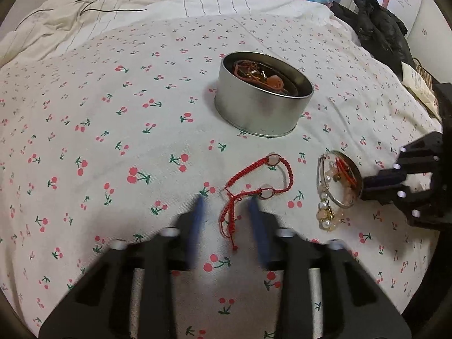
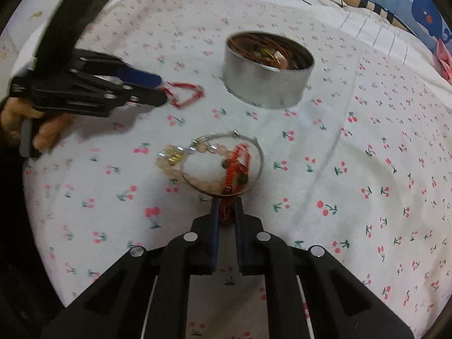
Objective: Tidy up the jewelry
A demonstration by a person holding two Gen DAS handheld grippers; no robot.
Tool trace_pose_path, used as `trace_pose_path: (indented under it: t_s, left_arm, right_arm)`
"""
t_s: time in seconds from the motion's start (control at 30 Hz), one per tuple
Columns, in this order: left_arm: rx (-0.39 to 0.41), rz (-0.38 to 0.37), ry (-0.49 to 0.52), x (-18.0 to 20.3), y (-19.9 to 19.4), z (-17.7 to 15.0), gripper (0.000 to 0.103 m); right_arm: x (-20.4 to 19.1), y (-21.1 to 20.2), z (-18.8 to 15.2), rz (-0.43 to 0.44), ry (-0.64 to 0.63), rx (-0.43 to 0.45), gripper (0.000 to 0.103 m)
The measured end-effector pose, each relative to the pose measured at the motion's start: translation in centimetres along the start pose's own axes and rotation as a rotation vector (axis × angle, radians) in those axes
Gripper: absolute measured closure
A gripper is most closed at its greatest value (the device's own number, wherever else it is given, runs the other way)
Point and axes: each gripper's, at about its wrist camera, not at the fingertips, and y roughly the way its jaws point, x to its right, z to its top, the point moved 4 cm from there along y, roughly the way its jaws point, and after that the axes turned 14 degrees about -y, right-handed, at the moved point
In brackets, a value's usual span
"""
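A red braided bracelet [image 1: 262,169] with pale beads lies on the cherry-print sheet [image 1: 113,141]. Its tail cord runs between the blue fingers of my left gripper [image 1: 227,206], which stands open around it without pressing. The right wrist view shows that gripper [image 2: 162,89] at the bracelet's [image 2: 186,93] left end. A bundle [image 2: 223,163] of a silver bangle, pink beads and red cord lies nearer. My right gripper [image 2: 227,209] is shut on the bundle's red cord at its near edge; the left wrist view shows it [image 1: 365,188] touching the bundle [image 1: 339,180]. Behind stands a round metal tin [image 1: 254,113] [image 2: 262,84] holding red cords and beads.
A person's hand [image 2: 42,132] grips the left tool's handle. A cream quilt [image 1: 84,14] with a thin black cable [image 1: 113,8] is bunched at the back. A black jacket [image 1: 378,28] and a paper bag [image 1: 418,79] lie at the bed's right edge.
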Motion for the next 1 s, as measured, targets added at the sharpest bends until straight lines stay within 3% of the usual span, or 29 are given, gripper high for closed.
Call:
trace_pose_path:
  t_s: [0.13, 0.3, 0.43, 0.57, 0.63, 0.7, 0.77, 0.8, 0.83, 0.9, 0.93, 1.0]
  left_arm:
    - [0.01, -0.006, -0.036, -0.8, -0.3, 0.4, 0.087]
    - [-0.002, 0.01, -0.026, -0.6, 0.1, 0.3, 0.087]
    - [0.011, 0.02, -0.012, -0.3, -0.2, 0.3, 0.084]
    - [0.064, 0.008, -0.023, -0.3, -1.1, 0.9, 0.061]
    - [0.079, 0.008, -0.025, -0.3, -1.0, 1.2, 0.054]
    - [0.067, 0.022, -0.016, -0.2, -0.2, 1.5, 0.049]
    - [0.051, 0.047, -0.007, -0.3, 0.8, 1.4, 0.048]
    - [0.046, 0.051, -0.002, -0.3, 1.1, 1.4, 0.046]
    - [0.047, 0.053, 0.0, -0.2, 1.3, 1.4, 0.045]
    - [0.047, 0.054, 0.007, -0.1, 1.3, 1.4, 0.045]
    - [0.047, 0.055, 0.009, -0.1, 1.4, 1.3, 0.045]
    - [0.05, 0.062, 0.015, 0.1, 1.4, 1.2, 0.045]
  right_arm:
    - [-0.3, -5.0, -0.1, 0.062, 0.046, 0.198, 0.094]
    - [0.4, -7.3, -2.3, 0.059, 0.139, 0.275, 0.094]
    - [1.7, -9.2, -1.9, 0.056, 0.211, 0.387, 0.094]
    - [4.2, -11.4, -1.1, 0.087, 0.313, 0.568, 0.094]
    - [5.5, -10.6, -1.0, 0.053, 0.351, 0.539, 0.094]
    - [7.2, -7.0, -1.2, -0.02, 0.384, 0.37, 0.093]
    - [7.9, -4.0, -1.7, -0.082, 0.386, 0.192, 0.074]
    - [8.1, -2.8, -2.1, -0.105, 0.387, 0.12, 0.047]
    - [8.0, -2.2, -2.4, -0.154, 0.379, 0.07, 0.042]
    - [7.3, -2.4, -2.0, -0.187, 0.327, 0.067, 0.039]
    - [7.0, -2.9, -1.5, -0.208, 0.301, 0.097, 0.029]
    - [6.6, -3.0, -0.4, -0.216, 0.257, 0.126, 0.024]
